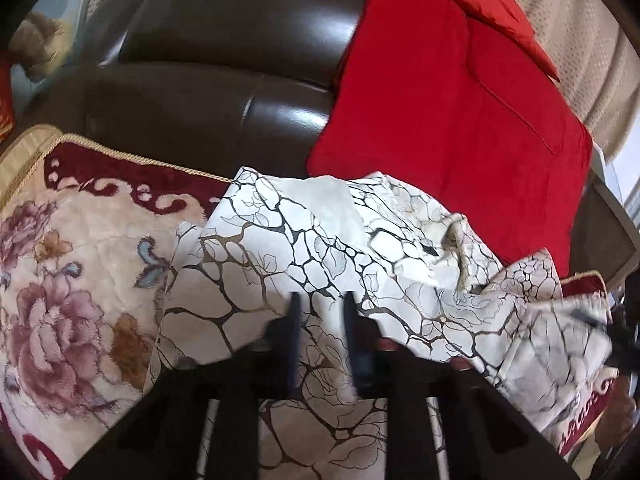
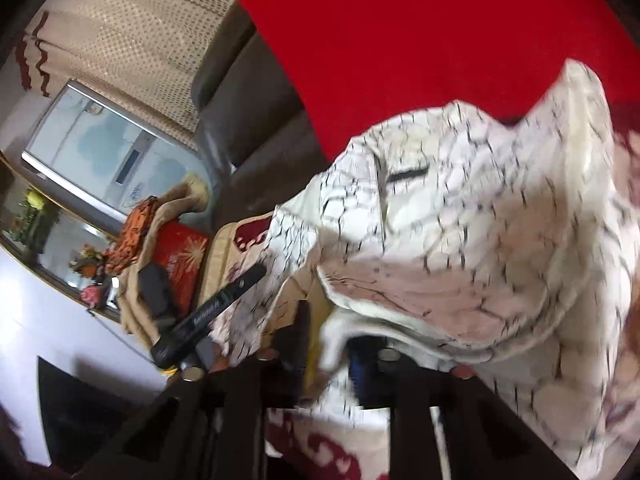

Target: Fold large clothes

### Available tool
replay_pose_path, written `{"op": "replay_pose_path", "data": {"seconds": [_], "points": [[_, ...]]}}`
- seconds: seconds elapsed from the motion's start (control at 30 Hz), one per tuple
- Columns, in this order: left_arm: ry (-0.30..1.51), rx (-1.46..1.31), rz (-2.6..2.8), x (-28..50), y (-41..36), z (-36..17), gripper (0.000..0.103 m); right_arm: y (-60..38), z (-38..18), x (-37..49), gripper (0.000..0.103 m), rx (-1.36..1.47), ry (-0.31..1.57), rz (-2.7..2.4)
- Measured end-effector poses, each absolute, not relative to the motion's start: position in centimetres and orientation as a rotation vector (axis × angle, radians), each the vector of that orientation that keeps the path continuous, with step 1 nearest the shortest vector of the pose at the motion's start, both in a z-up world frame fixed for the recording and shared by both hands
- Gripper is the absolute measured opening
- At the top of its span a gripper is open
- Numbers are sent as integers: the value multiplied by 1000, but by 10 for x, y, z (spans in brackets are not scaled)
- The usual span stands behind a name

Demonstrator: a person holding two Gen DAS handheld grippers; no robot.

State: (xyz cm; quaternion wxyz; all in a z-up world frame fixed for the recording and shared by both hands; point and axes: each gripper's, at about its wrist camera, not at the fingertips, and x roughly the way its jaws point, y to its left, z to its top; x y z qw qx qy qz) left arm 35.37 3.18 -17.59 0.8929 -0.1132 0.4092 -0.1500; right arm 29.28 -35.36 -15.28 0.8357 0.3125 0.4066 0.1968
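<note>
A white cloth with a black crack-like pattern (image 1: 320, 240) lies crumpled on a floral blanket (image 1: 60, 280) spread over the sofa seat. My left gripper (image 1: 322, 304) points down into the cloth's near edge. Its jaws are almost together, with the fabric between the tips. In the right wrist view the same cloth (image 2: 480, 220) is bunched and raised. One fold hangs over my right gripper (image 2: 330, 328), which is closed on it with one finger partly hidden. The picture there is blurred. A black bar (image 2: 224, 308) at the cloth's left edge looks like the other gripper.
A dark brown leather sofa back (image 1: 220, 60) rises behind the cloth. A red cushion (image 1: 460, 100) leans on it at the right, seen also as a red cushion (image 2: 400, 40) in the right wrist view. A dotted curtain (image 2: 132, 32) and a white appliance (image 2: 100, 148) stand beyond.
</note>
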Motion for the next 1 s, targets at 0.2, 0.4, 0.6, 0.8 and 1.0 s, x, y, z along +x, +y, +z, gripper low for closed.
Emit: {"op": "replay_pose_path", "data": {"seconds": [0.2, 0.4, 0.6, 0.8, 1.0], "points": [[709, -290, -210, 350, 57, -155, 11, -361, -137, 365, 7, 685, 711, 340], [671, -328, -171, 354, 67, -148, 88, -411, -153, 422, 12, 903, 610, 274], [790, -422, -197, 379, 81, -164, 88, -408, -155, 359, 66, 734, 718, 270], [808, -410, -126, 400, 87, -169, 88, -396, -172, 291, 67, 547, 813, 165], [932, -355, -82, 422, 78, -202, 83, -381, -208, 283, 64, 411, 918, 83]]}}
